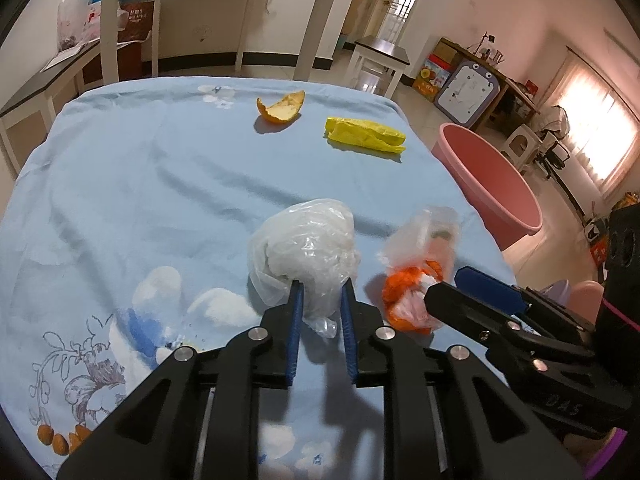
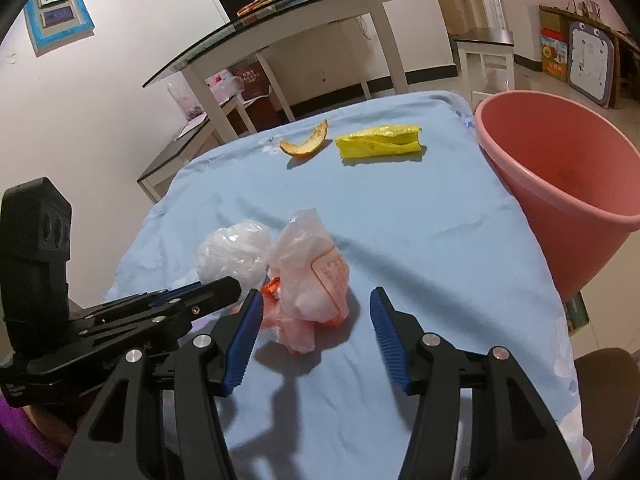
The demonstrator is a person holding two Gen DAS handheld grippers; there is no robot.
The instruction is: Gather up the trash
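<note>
A crumpled white plastic bag (image 1: 304, 248) lies on the blue cloth; it also shows in the right wrist view (image 2: 232, 252). My left gripper (image 1: 322, 294) is closed on the bag's near end. A clear bag with orange scraps (image 2: 312, 284) lies just right of it, also in the left wrist view (image 1: 420, 276). My right gripper (image 2: 316, 312) is open, with its fingers on either side of this bag. An orange peel (image 1: 282, 109) and a yellow wrapper (image 1: 366, 136) lie farther back. A pink bin (image 2: 568, 184) stands at the table's right edge.
The table has a light blue flowered cloth (image 1: 160, 200). A glass-topped white table (image 2: 280, 12) stands behind it. A small dark-topped stool (image 1: 382, 60) and shelves with boxes stand at the back right.
</note>
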